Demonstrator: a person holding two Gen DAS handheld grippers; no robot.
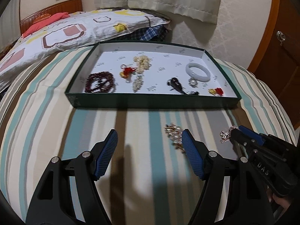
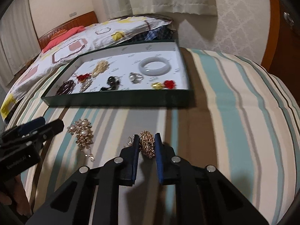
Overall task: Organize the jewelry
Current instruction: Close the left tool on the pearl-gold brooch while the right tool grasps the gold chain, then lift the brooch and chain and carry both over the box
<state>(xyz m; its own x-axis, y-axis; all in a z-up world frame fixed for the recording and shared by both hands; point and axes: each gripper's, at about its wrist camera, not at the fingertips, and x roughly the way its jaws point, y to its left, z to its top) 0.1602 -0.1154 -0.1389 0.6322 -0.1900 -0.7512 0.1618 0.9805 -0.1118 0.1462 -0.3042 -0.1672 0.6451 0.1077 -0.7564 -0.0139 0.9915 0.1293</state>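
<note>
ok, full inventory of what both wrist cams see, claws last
tray: 1, dark green outside, white inside, on the bed
bead bracelet: 1, dark red, tray's near left corner
pearl cluster: 1, cream and gold, tray centre-left
red-and-gold charms: 2, one beside the pearl cluster, one at tray's near right
bangle: 1, pale white, tray's right part
black piece: 1, tray centre
pearl brooch: 1, gold with pearls, on the striped bedspread in front of the tray
gold mesh piece: 1, between the right claw's fingers
quilt: 1, white patterned, behind the tray
left claw: open, empty
right claw: shut on the gold mesh piece
</note>
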